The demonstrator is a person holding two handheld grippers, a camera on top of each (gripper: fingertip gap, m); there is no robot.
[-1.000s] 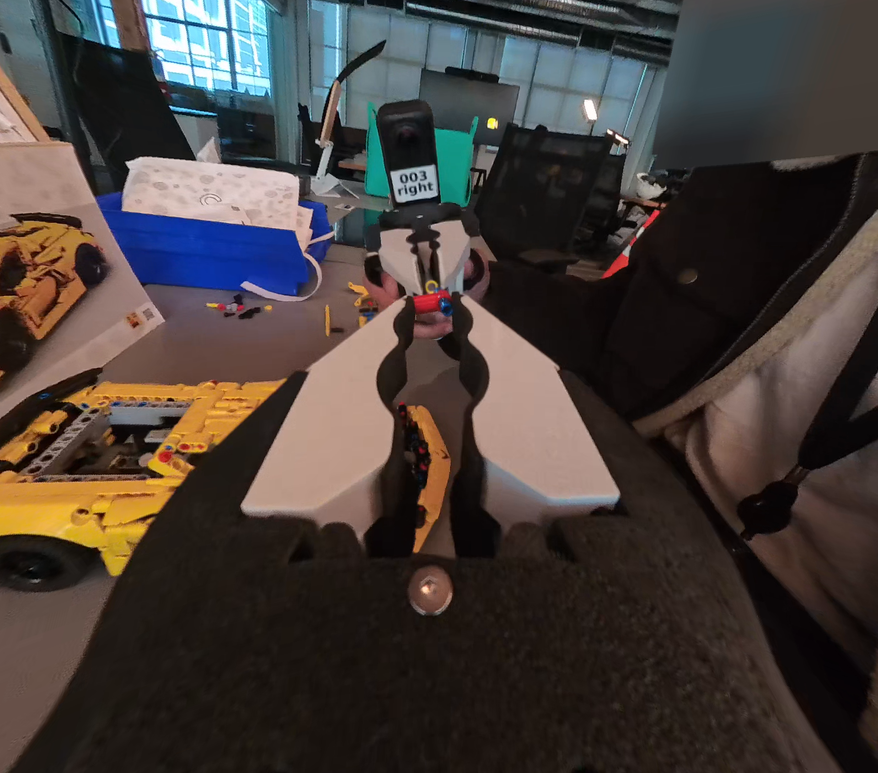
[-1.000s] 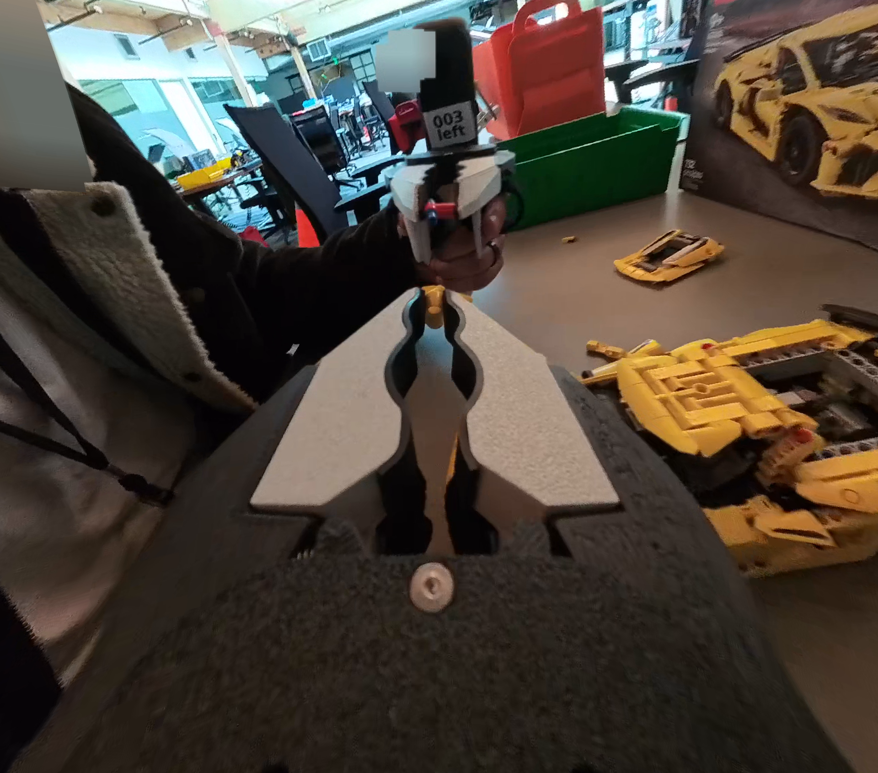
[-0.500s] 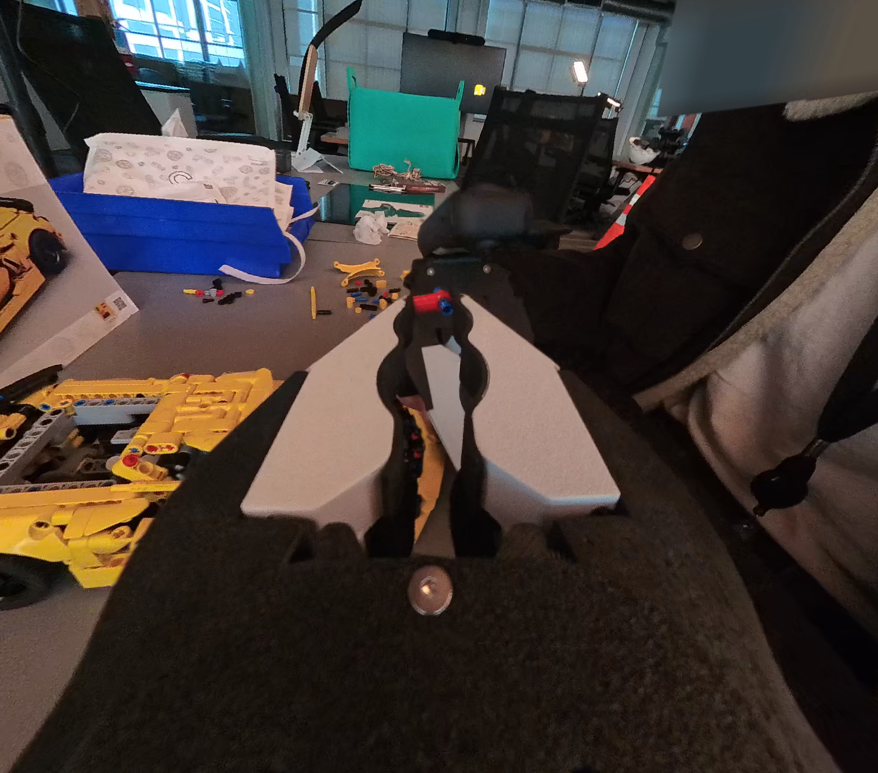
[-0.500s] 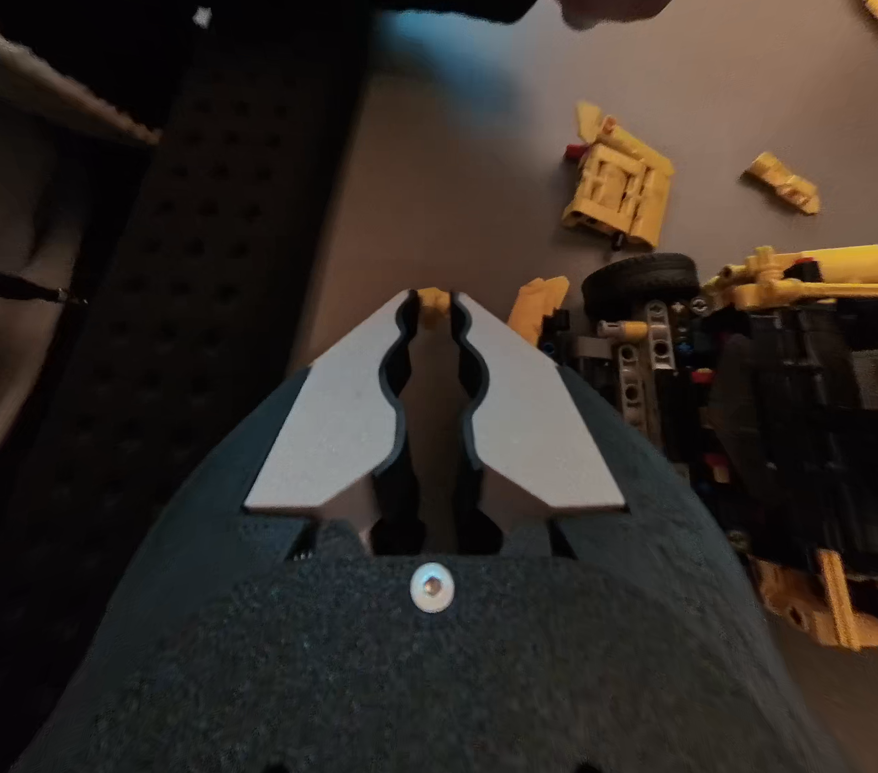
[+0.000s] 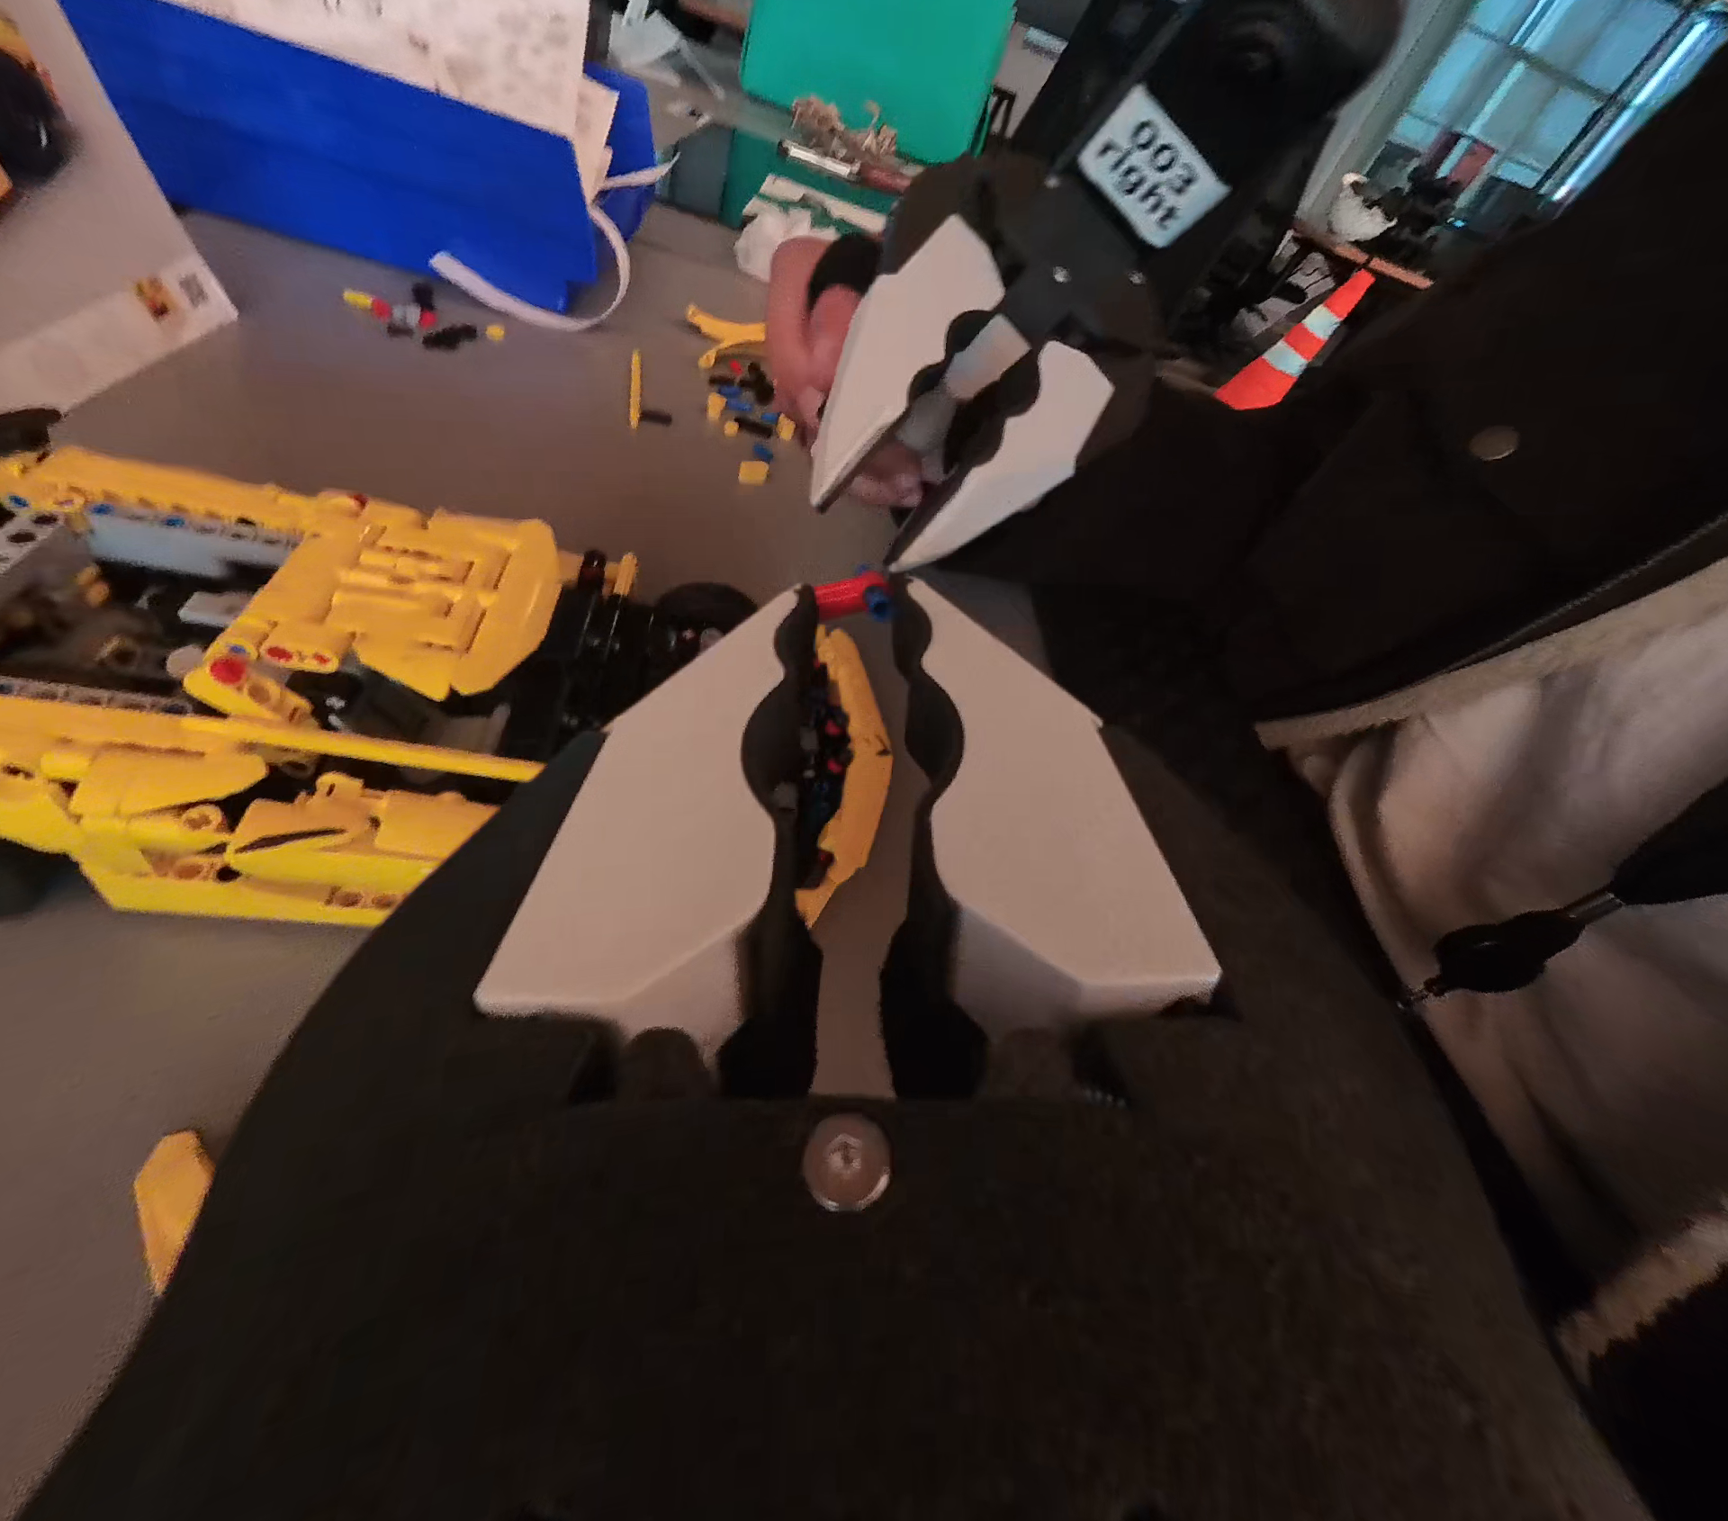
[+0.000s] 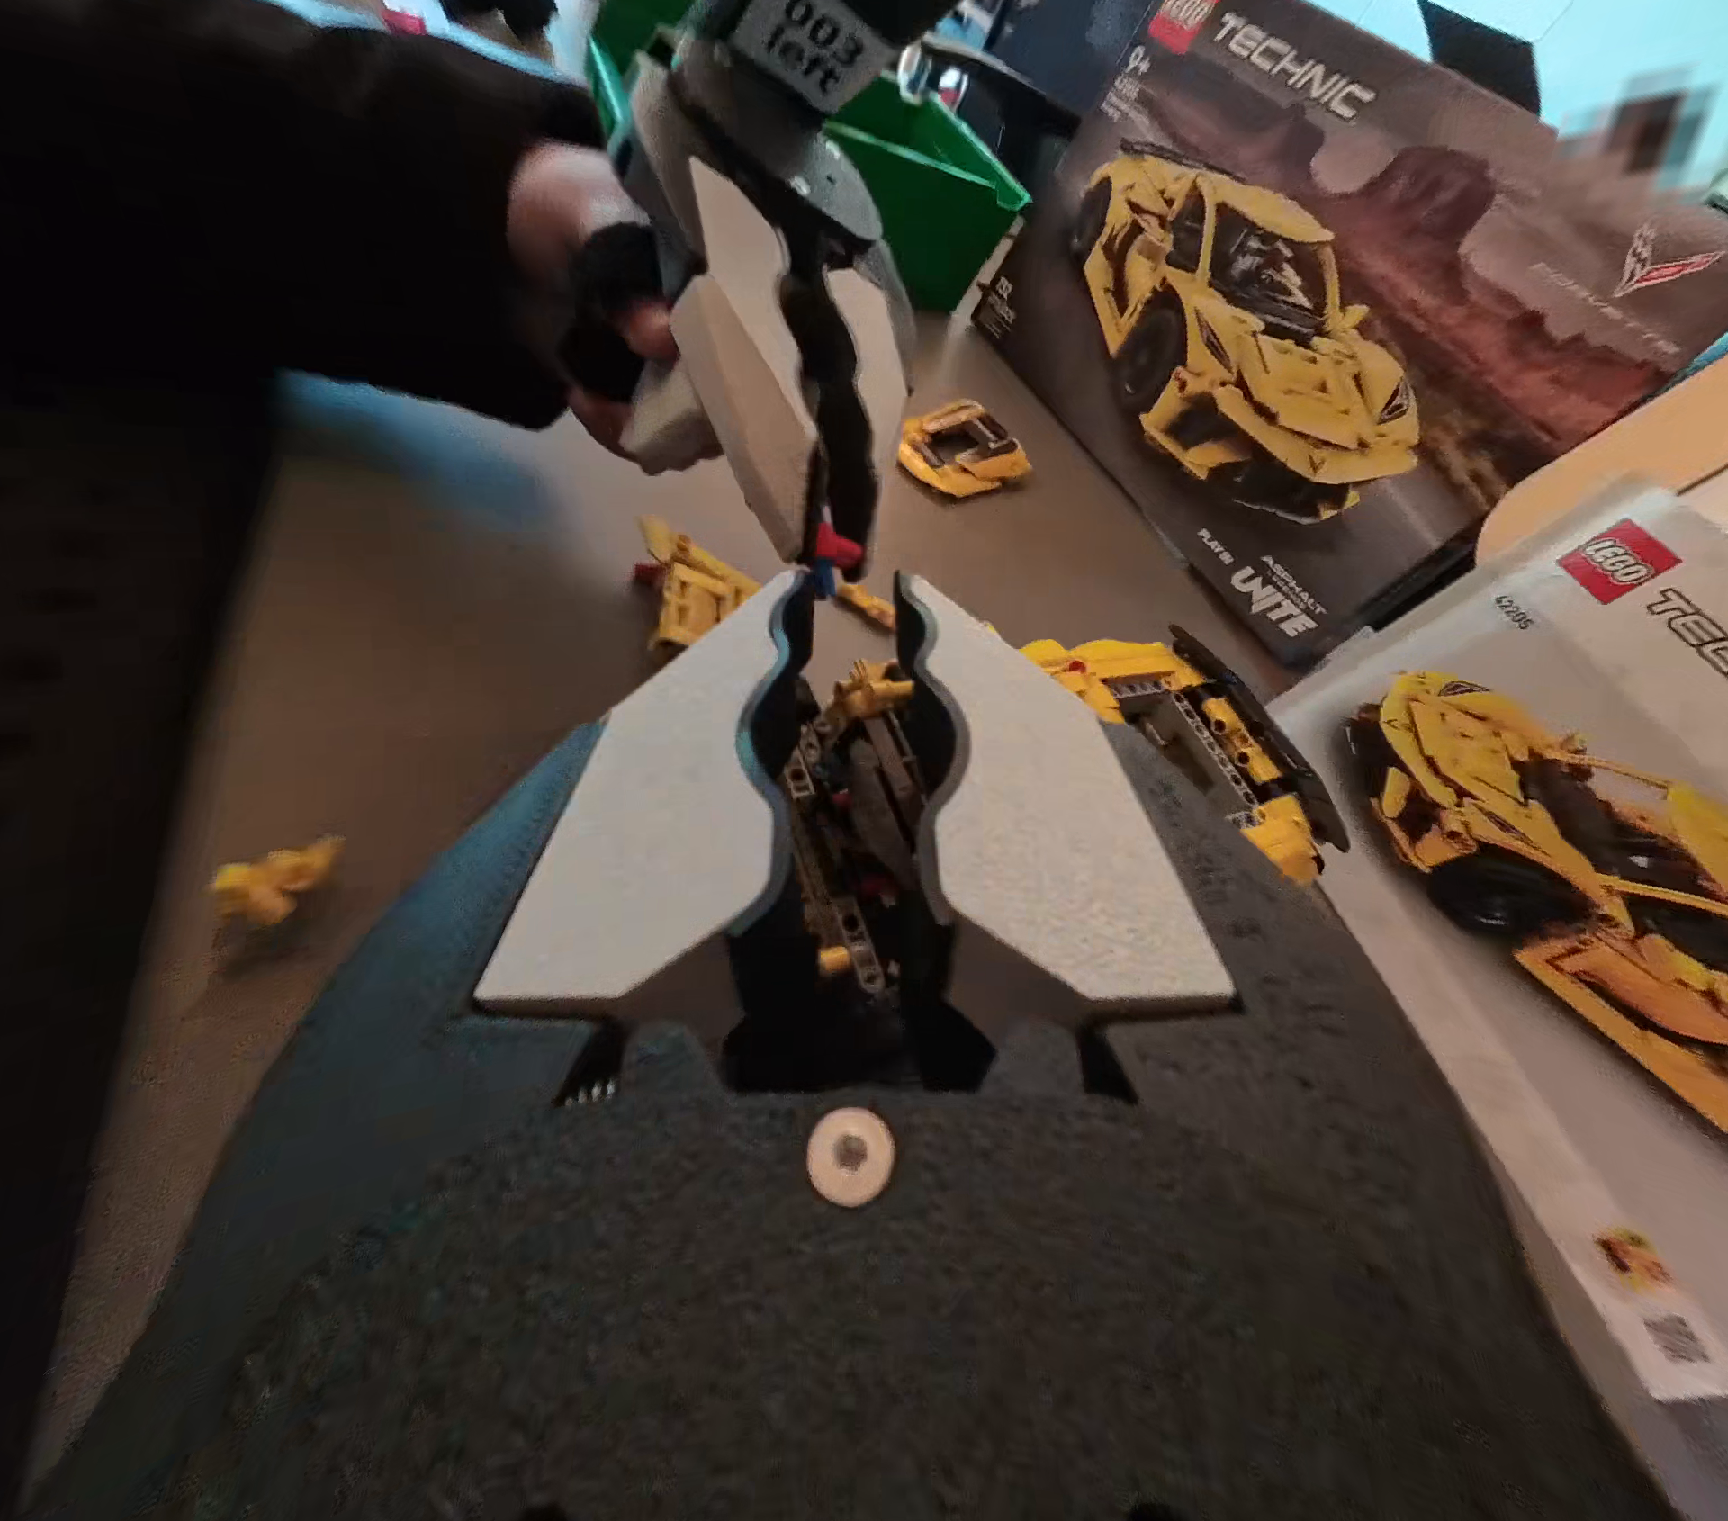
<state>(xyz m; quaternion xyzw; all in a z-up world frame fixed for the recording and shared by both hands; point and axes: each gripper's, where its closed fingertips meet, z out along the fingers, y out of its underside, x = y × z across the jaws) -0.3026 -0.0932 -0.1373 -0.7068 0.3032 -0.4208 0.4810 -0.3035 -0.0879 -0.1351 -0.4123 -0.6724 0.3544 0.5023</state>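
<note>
My left gripper [image 5: 851,595] is shut on a small red piece with a blue pin end [image 5: 846,597] and holds it above the table. It also shows in the right wrist view [image 6: 828,546], pointing down at my right gripper. My right gripper [image 6: 849,586] is open with nothing between its fingertips. Its left fingertip [image 6: 795,597] is right at the blue pin end [image 6: 821,578]. In the left wrist view the right gripper [image 5: 860,532] comes in from above right, one tip beside the red piece. A part-built yellow brick car [image 5: 374,681] [image 6: 1197,719] lies below both.
A grey table [image 5: 580,466] holds loose small parts [image 5: 739,391], a yellow panel [image 6: 963,448] and a yellow sub-assembly [image 6: 692,588]. The car's printed box [image 6: 1309,317] and a booklet [image 6: 1543,822] lie right. A blue bin [image 5: 327,148] and a green bin [image 6: 916,186] stand behind. The tips of both grippers are at nearly the same place. Left tips and right tips are each some 20 cm from the part-built yellow brick car [image 6: 1197,719].
My right gripper swung up from facing the table to meet the left gripper. Its jaws are wider and the yellow piece it pinched is gone. The left gripper tilted down, still holding the red piece.
</note>
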